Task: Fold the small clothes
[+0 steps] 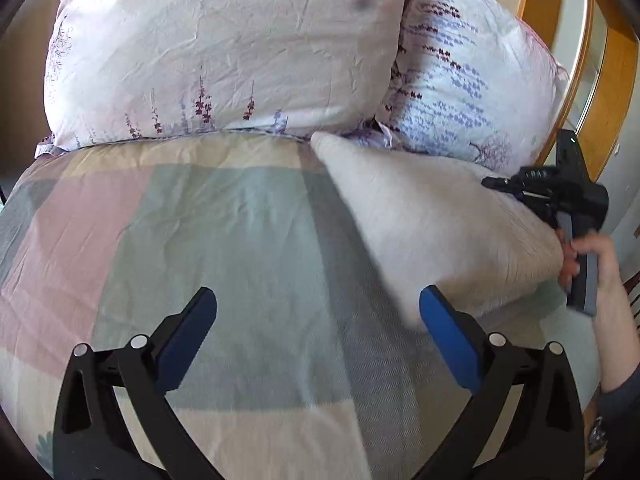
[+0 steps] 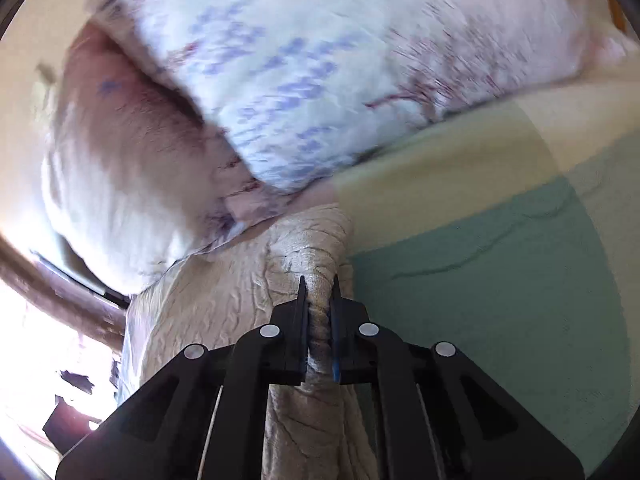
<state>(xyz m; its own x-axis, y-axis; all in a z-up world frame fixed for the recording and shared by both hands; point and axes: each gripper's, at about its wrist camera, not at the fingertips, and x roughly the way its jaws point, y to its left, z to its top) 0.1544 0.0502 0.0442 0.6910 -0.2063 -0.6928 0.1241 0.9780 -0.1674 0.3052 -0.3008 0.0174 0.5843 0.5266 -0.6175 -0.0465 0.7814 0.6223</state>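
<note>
A cream ribbed cloth (image 1: 432, 220) lies spread on the right part of the bed. My left gripper (image 1: 318, 304) is open and empty, low over the checked bedspread (image 1: 224, 240), its right finger by the cloth's near edge. In the left wrist view my right gripper's body (image 1: 560, 196) is at the cloth's far right edge. My right gripper (image 2: 319, 286) is shut on a bunched fold of the cream cloth (image 2: 316, 264), which runs up between its jaws.
Two floral pillows (image 1: 224, 52) (image 1: 460, 84) stand at the head of the bed behind the cloth. A wooden headboard frame (image 1: 616, 92) is at the far right. My right hand (image 1: 592, 256) and sleeve show there. A window edge (image 2: 60, 280) is left.
</note>
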